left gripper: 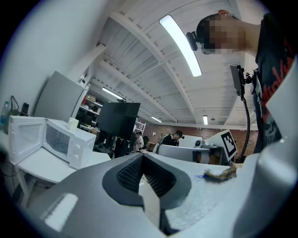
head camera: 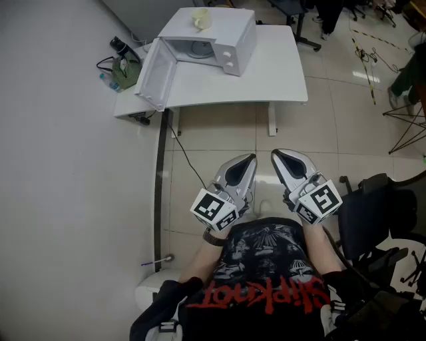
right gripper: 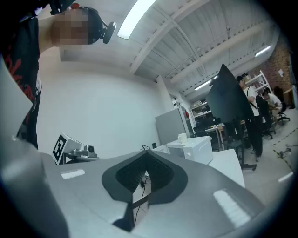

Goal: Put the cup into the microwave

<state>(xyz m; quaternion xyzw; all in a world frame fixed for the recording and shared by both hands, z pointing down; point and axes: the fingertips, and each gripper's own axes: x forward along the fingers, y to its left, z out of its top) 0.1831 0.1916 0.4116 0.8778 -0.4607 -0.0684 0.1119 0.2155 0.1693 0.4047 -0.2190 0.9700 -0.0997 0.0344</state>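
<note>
Both tongs are clenched, folks: the left tongs (head camera: pixel 249 164) have their dark ribbed pads (left gripper: pixel 126 175) pressed tip to tip with nothing between them, and the right tongs (head camera: pixel 279 160) match, jaws fully together and empty. They're held level and side by side, just ahead of the person's black shirt (head camera: pixel 266 266). Their noses are close to each other but not touching, both aimed at the far end of the scene, and each carries its marker cube at the near end. Under them lies pale tiled floor (head camera: pixel 219 130), with a thin dark cable (head camera: pixel 188 160) snaking across it from under the table. A black chair (head camera: pixel 373 220) stands at the near right, just beside the right tongs. Now look far: the white table (head camera: pixel 279 80) is well apart from both tongs, and the white microwave (head camera: pixel 233 41) sits on its far left part. Its door (head camera: pixel 154 74) is swung wide open to the left, and the cavity is on show. And the cup (head camera: pixel 202 18)? It is cream-coloured and upright, standing on the roof of the microwave near the far edge, not inside. Left of the table, by the white wall, lies a small heap of dark and green gear (head camera: pixel 123 66) that I can't make out.
</note>
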